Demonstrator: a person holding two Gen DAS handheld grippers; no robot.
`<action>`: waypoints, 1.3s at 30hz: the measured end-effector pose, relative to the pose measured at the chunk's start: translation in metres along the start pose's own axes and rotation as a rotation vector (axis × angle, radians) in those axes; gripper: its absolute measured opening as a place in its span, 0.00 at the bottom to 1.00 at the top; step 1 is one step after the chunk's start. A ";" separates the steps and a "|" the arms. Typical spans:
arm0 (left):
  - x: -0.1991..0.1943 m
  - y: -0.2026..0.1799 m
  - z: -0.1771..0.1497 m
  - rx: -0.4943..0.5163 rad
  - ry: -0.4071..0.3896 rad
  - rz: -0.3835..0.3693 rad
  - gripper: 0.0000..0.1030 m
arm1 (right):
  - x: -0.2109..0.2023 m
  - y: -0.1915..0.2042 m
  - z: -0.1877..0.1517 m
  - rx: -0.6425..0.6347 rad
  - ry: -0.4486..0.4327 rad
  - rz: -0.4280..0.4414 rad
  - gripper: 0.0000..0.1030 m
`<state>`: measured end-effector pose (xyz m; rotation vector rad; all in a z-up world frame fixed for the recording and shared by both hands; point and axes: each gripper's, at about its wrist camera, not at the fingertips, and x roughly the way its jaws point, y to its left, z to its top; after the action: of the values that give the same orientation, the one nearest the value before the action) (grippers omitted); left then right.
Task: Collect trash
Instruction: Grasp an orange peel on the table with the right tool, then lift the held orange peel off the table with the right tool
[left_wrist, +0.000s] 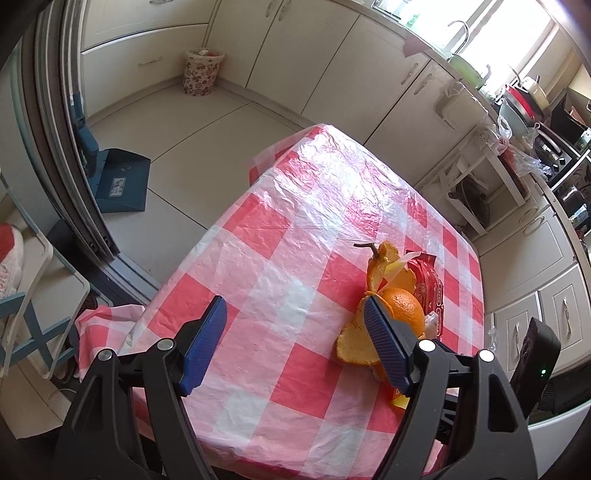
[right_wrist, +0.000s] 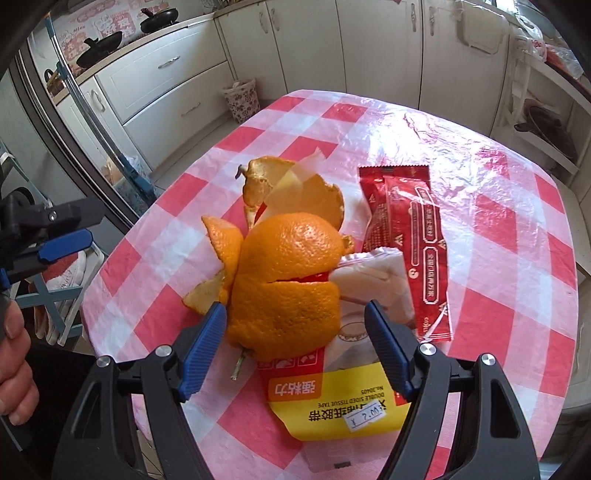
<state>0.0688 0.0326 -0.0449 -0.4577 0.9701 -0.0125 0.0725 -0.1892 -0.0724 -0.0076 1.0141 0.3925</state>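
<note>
The right gripper (right_wrist: 295, 350) hangs just above the nearest trash, tilted down, its blue pads spread wide with nothing between them that they press on. Directly below lies the yellow tape package (right_wrist: 332, 402), and resting on its far end is the big orange peel (right_wrist: 284, 284), which sits in the gap of the jaws in the right wrist view but looks untouched. The step in hand appears to be the approach for a first pick, with no piece collected yet.

The left gripper (left_wrist: 295, 347) is also wide open and empty, over bare checked cloth at the near left of the table (left_wrist: 295, 206); its right pad stands in front of the peel without gripping it.

Just beyond the big peel lie a white wrapper (right_wrist: 373, 280), a red sachet (right_wrist: 410, 236) to its right and a second orange peel (right_wrist: 295, 192) behind, all close together.

The next move likely calls for lowering the right gripper so its pads straddle the curled peel, then closing gently, since the peel is hollow and could fold or slip.

Farthest off, on the floor by the cabinets, stands a patterned wastebasket (left_wrist: 199, 72), the probable destination.
</note>
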 end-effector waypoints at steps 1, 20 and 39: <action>0.000 0.000 0.000 0.001 0.000 0.000 0.71 | 0.000 0.000 -0.001 -0.001 -0.003 0.003 0.68; 0.010 -0.007 -0.004 0.033 0.016 0.029 0.71 | -0.051 -0.021 0.009 0.093 -0.151 0.233 0.01; 0.020 -0.024 -0.013 0.090 0.050 0.025 0.71 | -0.007 -0.036 -0.008 0.150 0.004 0.150 0.63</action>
<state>0.0746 0.0013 -0.0577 -0.3633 1.0204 -0.0451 0.0741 -0.2268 -0.0777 0.2030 1.0494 0.4520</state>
